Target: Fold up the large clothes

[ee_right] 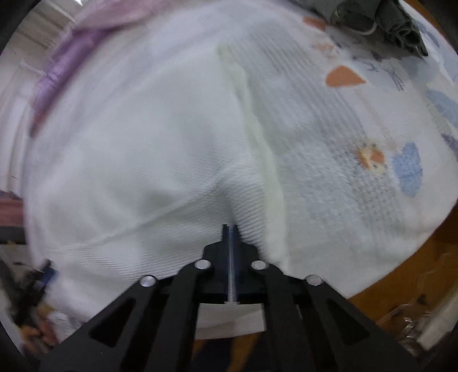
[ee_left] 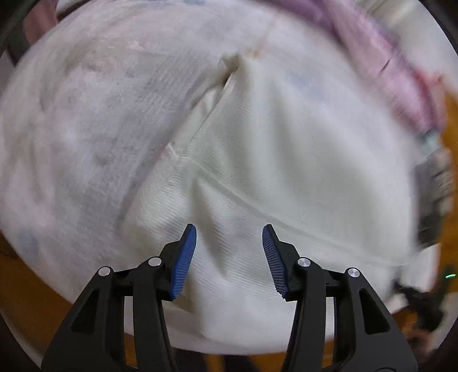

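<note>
The white garment (ee_left: 257,160) lies spread over a printed sheet (ee_right: 372,137) that covers the work surface, and both grippers point steeply down onto it, presumably so that each can take an edge and carry it over for a fold. The left gripper (ee_left: 229,237) stands part-way open: its two blue ribbed pads (ee_left: 184,260) are clearly apart, with the ribbed white cloth lying below and between them but neither pad pressing on it, so nothing is held there. That stance suits either a release just made or a fresh bite about to be taken; the pictures do not settle which. A seam of the garment runs diagonally just ahead of those fingertips, and a folded edge with a small gap lies farther ahead and slightly to the left. The right gripper (ee_right: 230,229) is closed tight, its jaws meeting in a thin line, and a pucker of the white cloth gathers right at the tip, with creases fanning away from it; this reads as a pinch on the garment's fabric, held so the cloth can be pulled or lifted. A long folded edge of the garment runs forward from just right of that tip. Beyond the garment, a pink and lilac cloth (ee_left: 386,65) lies far ahead of both grippers, and a dark grey-green garment (ee_right: 386,23) sits far ahead and to the right of the right gripper. Both views are smeared, so fine detail is uncertain.
</note>
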### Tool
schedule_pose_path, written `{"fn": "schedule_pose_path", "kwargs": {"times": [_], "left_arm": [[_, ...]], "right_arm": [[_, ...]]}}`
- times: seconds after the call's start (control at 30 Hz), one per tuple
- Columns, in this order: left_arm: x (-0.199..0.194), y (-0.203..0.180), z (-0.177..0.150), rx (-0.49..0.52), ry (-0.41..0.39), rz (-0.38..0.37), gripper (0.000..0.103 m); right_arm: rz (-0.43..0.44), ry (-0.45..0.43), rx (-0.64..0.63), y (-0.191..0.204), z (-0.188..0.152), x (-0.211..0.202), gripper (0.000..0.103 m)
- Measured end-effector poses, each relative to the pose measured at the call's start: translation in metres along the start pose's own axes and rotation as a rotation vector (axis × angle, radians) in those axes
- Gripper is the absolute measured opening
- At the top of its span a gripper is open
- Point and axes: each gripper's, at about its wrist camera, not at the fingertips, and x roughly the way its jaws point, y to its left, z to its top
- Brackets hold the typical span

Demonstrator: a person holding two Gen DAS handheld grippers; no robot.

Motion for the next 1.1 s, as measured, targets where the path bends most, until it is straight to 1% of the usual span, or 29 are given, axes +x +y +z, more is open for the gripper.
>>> {"fn": "schedule_pose_path", "kwargs": {"times": [0.03, 0.07, 0.1, 0.17, 0.2, 0.27, 0.33, 0.37, 0.4, 0.43, 0.47, 0.53, 0.57, 0.6, 0.67, 0.7, 0.73, 0.77, 0.8, 0.83, 0.87, 0.9, 0.93, 0.97, 1.0, 1.03, 1.07, 1.1], "left_arm": [[0.016, 0.007, 0.000, -0.028, 0.040, 0.026, 0.050], [0.024, 0.013, 0.000, -0.058, 0.050, 0.011, 0.050], [0.027, 0.017, 0.000, -0.069, 0.045, -0.005, 0.050], [0.027, 0.011, 0.000, -0.019, 0.045, 0.015, 0.049], [0.026, 0.011, -0.001, -0.017, 0.046, 0.014, 0.049], [0.024, 0.008, 0.005, -0.042, 0.054, 0.005, 0.050], [0.009, 0.011, 0.011, -0.053, 0.051, 0.000, 0.050], [-0.002, 0.011, 0.016, -0.047, 0.027, -0.011, 0.050], [-0.014, 0.009, 0.021, -0.033, 0.000, -0.039, 0.053], [-0.022, 0.005, 0.026, -0.018, -0.020, -0.045, 0.057], [-0.028, -0.001, 0.032, 0.004, -0.040, -0.057, 0.058], [-0.033, -0.022, 0.050, 0.056, -0.060, -0.092, 0.065], [-0.031, -0.034, 0.061, 0.078, -0.068, -0.098, 0.067], [-0.028, -0.041, 0.066, 0.094, -0.070, -0.098, 0.068], [-0.014, -0.056, 0.090, 0.123, -0.069, -0.046, 0.068], [-0.009, -0.057, 0.096, 0.125, -0.075, -0.040, 0.068], [0.000, -0.058, 0.105, 0.118, -0.073, -0.026, 0.071], [0.011, -0.056, 0.115, 0.104, -0.044, 0.001, 0.071], [0.020, -0.053, 0.123, 0.089, -0.014, 0.001, 0.072], [0.027, -0.044, 0.123, 0.077, 0.002, -0.019, 0.075], [0.033, -0.041, 0.126, 0.076, 0.015, -0.027, 0.076], [0.038, -0.037, 0.127, 0.081, 0.026, -0.029, 0.078], [0.044, -0.033, 0.128, 0.077, 0.043, -0.031, 0.086], [0.051, -0.028, 0.131, 0.054, 0.053, -0.033, 0.088], [0.056, -0.023, 0.132, 0.027, 0.066, -0.050, 0.088], [0.064, -0.017, 0.132, 0.001, 0.095, -0.065, 0.088], [0.071, -0.014, 0.131, -0.013, 0.111, -0.074, 0.088], [0.073, -0.012, 0.128, -0.017, 0.107, -0.077, 0.088]], "right_arm": [[0.000, 0.010, -0.007, -0.002, -0.001, 0.007, 0.000], [-0.017, 0.012, -0.036, 0.001, -0.001, 0.009, 0.000], [-0.025, 0.014, -0.053, 0.003, -0.001, 0.010, 0.000], [-0.006, 0.019, -0.027, -0.001, 0.000, 0.012, 0.000], [0.008, 0.031, 0.006, -0.003, 0.001, 0.012, 0.000], [0.005, 0.048, 0.035, -0.005, 0.007, 0.003, 0.000], [0.003, 0.023, 0.001, 0.012, 0.013, -0.017, 0.001], [0.000, 0.005, -0.037, 0.025, 0.016, -0.027, 0.002], [0.001, -0.015, -0.075, 0.038, 0.020, -0.036, 0.002], [0.022, -0.041, -0.119, 0.057, 0.025, -0.045, 0.002], [0.047, -0.056, -0.159, 0.076, 0.031, -0.048, 0.002], [0.099, -0.079, -0.224, 0.115, 0.046, -0.046, 0.002], [0.114, -0.080, -0.251, 0.124, 0.053, -0.039, 0.002], [0.121, -0.079, -0.284, 0.142, 0.059, -0.033, 0.002], [0.144, -0.078, -0.343, 0.182, 0.074, -0.018, 0.002], [0.151, -0.067, -0.358, 0.193, 0.079, -0.010, 0.002], [0.156, -0.056, -0.372, 0.207, 0.086, 0.001, 0.002], [0.148, -0.044, -0.388, 0.219, 0.089, 0.011, 0.002], [0.135, -0.033, -0.399, 0.234, 0.090, 0.020, 0.002], [0.126, -0.021, -0.402, 0.243, 0.093, 0.031, 0.002], [0.117, -0.011, -0.402, 0.246, 0.096, 0.040, 0.002], [0.086, 0.009, -0.410, 0.248, 0.096, 0.054, 0.002], [0.053, 0.035, -0.419, 0.245, 0.096, 0.066, 0.002], [0.033, 0.064, -0.419, 0.243, 0.095, 0.078, 0.000], [0.028, 0.090, -0.409, 0.238, 0.093, 0.091, 0.000], [0.040, 0.089, -0.395, 0.232, 0.092, 0.103, 0.000], [0.044, 0.086, -0.392, 0.231, 0.092, 0.103, 0.000], [0.043, 0.094, -0.385, 0.232, 0.093, 0.103, 0.000]]}}
